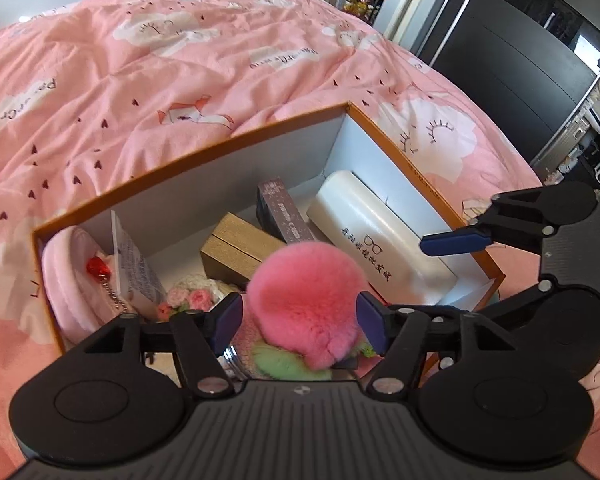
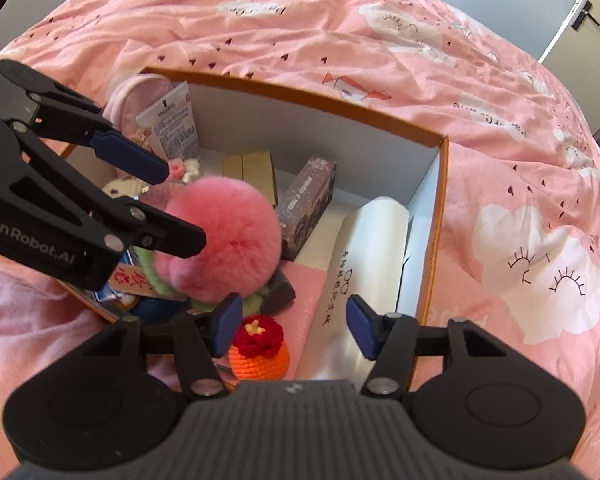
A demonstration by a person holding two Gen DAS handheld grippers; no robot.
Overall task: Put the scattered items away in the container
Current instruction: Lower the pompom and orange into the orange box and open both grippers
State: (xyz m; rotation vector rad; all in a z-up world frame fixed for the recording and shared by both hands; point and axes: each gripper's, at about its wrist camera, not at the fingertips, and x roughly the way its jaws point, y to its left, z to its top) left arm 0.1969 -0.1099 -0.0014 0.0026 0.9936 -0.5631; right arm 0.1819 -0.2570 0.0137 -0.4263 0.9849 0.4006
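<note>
1. Dropping stage, left wrist view: left gripper has its jaws spread wide, pads flanking the pink pompom without pressing on it. It sits over the orange box; best to lift straight up.
2. Right wrist view: right gripper is half-spread and holds nothing, above the crochet orange. Keep clear of the left.

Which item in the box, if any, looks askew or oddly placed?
The purple carton leans tilted against the other items rather than lying flat. The pink pompom sits on top of the pile, between the open left claw pads. Nothing looks spilled or damaged.
</note>
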